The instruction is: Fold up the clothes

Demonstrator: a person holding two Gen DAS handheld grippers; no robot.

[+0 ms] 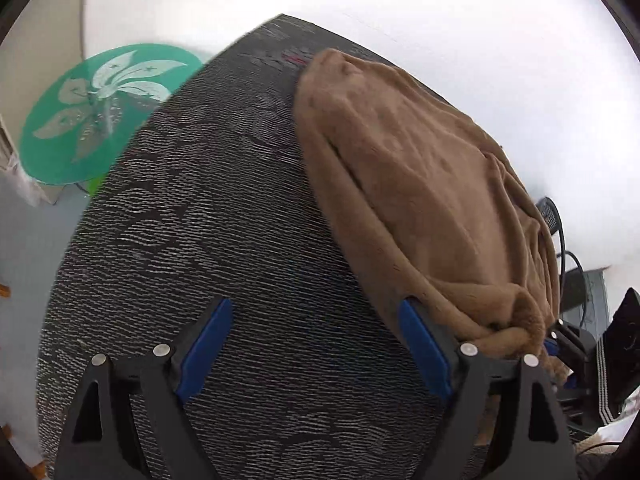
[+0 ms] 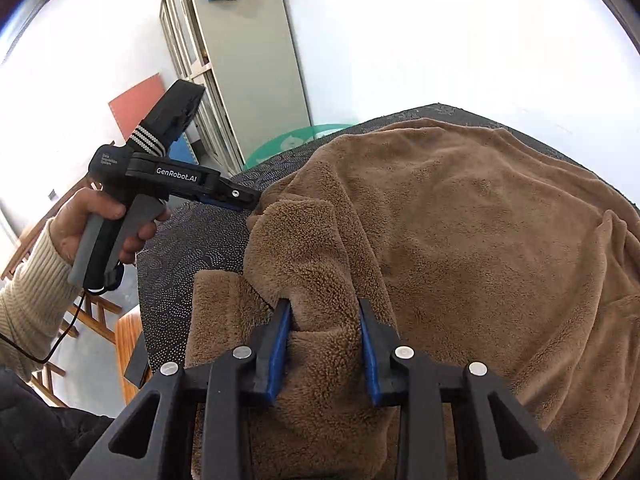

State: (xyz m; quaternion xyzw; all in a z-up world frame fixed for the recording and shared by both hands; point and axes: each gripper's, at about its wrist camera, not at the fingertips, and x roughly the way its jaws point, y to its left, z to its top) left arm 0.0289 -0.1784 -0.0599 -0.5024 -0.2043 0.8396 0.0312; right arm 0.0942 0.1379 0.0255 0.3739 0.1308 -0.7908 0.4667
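Right hand-held gripper (image 2: 325, 308): a raised fold of the brown fleece garment (image 2: 480, 248) is clamped between its blue pads, at the garment's near edge; the pile is bunched up between the two fingers.
Left hand-held gripper (image 1: 316, 308): its jaws are held wide apart over bare patterned cloth, with nothing between them; its right finger is seen just beside, perhaps touching, the garment's bunched near corner.
Left hand-held gripper, seen from the right wrist (image 2: 244, 196): its tip is seen at the garment's left edge, by a turned-over flap; contact cannot be judged there.
Person's hand (image 2: 96, 228): it is wrapped around the grey handle of the left tool; a ribbed cream sleeve (image 2: 32, 288) is worn, and a black cable is seen hanging from the handle.
Brown fleece garment: it is spread in loose folds over the right part of the counter (image 1: 208, 216), with part of it draped over the far right edge.
Counter: it is covered by a dark cloth with a pale dotted pattern; its left half lies bare.
Round green table (image 1: 108, 108): it is seen beyond the counter's left edge, marked with a white flower emblem.
Grey cabinet (image 2: 236, 60): it is stood against the white wall, with blue and orange boxes on top.
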